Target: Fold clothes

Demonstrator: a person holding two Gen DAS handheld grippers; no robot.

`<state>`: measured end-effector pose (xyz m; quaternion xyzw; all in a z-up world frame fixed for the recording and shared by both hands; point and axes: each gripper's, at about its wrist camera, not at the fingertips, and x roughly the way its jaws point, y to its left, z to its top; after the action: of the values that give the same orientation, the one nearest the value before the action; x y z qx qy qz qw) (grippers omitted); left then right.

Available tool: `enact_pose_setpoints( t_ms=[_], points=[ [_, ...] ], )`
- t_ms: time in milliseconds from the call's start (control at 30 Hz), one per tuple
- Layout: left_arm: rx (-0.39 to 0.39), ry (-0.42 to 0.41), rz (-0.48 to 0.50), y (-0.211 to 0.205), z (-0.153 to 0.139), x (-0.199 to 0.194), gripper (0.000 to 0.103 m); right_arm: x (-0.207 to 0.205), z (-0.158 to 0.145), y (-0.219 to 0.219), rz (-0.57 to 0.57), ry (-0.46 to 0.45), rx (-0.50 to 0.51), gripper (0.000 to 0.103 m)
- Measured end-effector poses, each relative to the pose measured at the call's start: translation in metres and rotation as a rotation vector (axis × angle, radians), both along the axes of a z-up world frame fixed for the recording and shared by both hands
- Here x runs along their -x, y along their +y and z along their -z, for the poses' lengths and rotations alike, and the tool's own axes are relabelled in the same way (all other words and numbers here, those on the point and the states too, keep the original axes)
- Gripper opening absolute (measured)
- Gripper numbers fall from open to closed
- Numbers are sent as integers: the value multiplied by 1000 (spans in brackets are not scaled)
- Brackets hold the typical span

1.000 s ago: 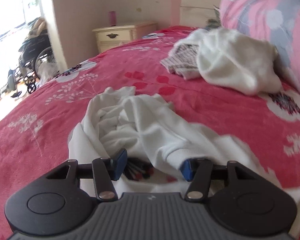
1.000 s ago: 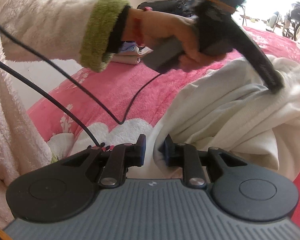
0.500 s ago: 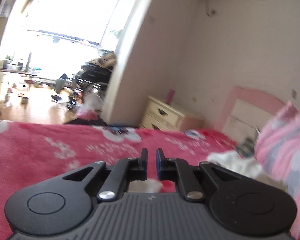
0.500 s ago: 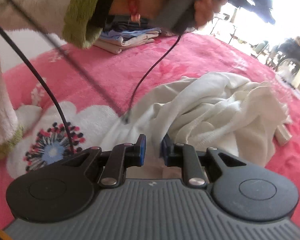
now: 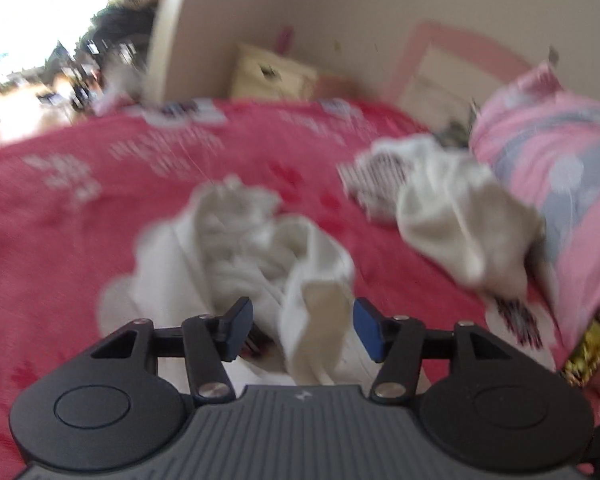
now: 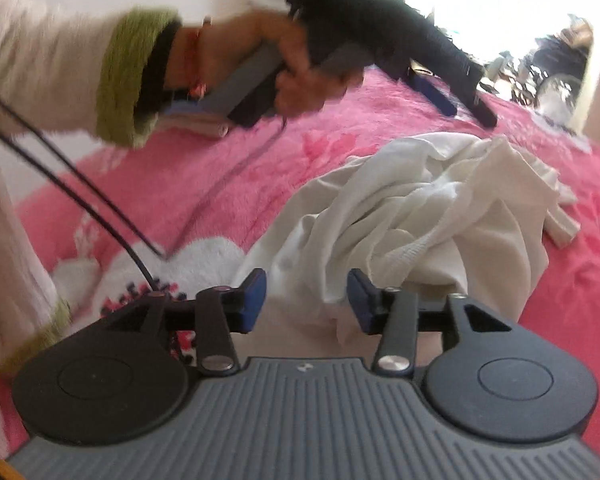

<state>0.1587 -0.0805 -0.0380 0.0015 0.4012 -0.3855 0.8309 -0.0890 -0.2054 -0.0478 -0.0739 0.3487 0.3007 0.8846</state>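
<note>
Both grippers hang with jaws spread and empty over a crumpled white garment [image 6: 412, 216] on the red floral bed [image 5: 80, 240]. The left gripper [image 5: 303, 330] has a cloth fold at 12 o'clock between its jaws; the right gripper [image 6: 307, 300] nears the garment's hem. Another white pile [image 5: 460, 220] lies at 2 o'clock.

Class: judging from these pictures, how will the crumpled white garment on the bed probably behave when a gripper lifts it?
The white garment lies in soft, deep creases, so it will likely droop and drape. Bunched layers may come up unevenly. It looks thin, probably light.
</note>
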Motion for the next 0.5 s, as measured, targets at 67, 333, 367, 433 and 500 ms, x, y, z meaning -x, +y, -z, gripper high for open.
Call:
enact_pose_setpoints(
  t_ms=[67,333,367,433,500],
  points=[
    [-12,71,11,-11,12,-8,60,-1,-2,-6,31,14,-37,49],
    [167,357,-46,3,30,-47,66,-2,0,-22,98,39,-92,53],
    [197,366,-55,8,29,-49,67,-1,1,-24,104,43,-96,54],
    [252,369,-83,19,25,-50,68,-1,4,-27,118,53,-109,54],
    [292,359,-117,26,19,-50,70,-3,8,-29,129,65,-124,54]
  ],
)
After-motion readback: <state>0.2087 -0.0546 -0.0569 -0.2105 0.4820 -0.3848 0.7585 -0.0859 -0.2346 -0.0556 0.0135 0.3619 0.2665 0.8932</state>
